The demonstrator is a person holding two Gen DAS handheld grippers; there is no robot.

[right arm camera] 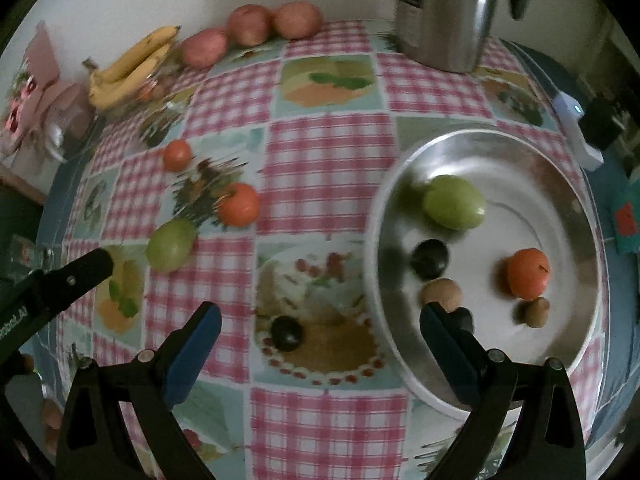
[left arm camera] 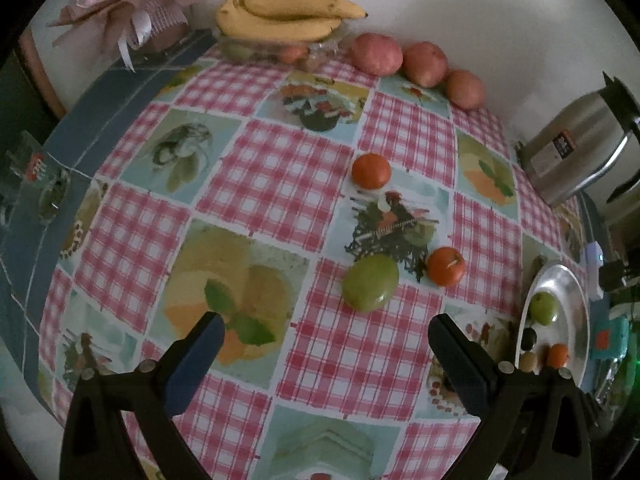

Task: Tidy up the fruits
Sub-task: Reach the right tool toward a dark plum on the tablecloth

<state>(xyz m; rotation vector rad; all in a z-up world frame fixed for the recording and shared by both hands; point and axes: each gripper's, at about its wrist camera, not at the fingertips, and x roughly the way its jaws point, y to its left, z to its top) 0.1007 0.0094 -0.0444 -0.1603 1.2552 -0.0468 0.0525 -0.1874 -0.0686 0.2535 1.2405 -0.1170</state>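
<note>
A green fruit (left arm camera: pixel 371 282) and two orange fruits (left arm camera: pixel 445 266) (left arm camera: pixel 371 171) lie loose on the checked tablecloth. My left gripper (left arm camera: pixel 326 336) is open and empty, just short of the green fruit. The silver plate (right arm camera: pixel 568 184) holds a green fruit (right arm camera: pixel 455 201), an orange fruit (right arm camera: pixel 527 267), a dark plum (right arm camera: pixel 430 258) and small brown fruits (right arm camera: pixel 442 294). My right gripper (right arm camera: pixel 320 326) is open and empty, over a dark plum (right arm camera: pixel 287 333) on the cloth beside the plate's left rim. The left gripper's finger (right arm camera: pixel 76 276) shows at the left of the right wrist view.
Bananas (left arm camera: pixel 280 16) on a glass bowl and three red apples (left arm camera: pixel 424 63) line the back wall. A steel kettle (left arm camera: pixel 576 148) stands at the back right. A pink paper decoration (left arm camera: pixel 132 4) sits at the back left. A white device (right arm camera: pixel 576 128) lies beyond the plate.
</note>
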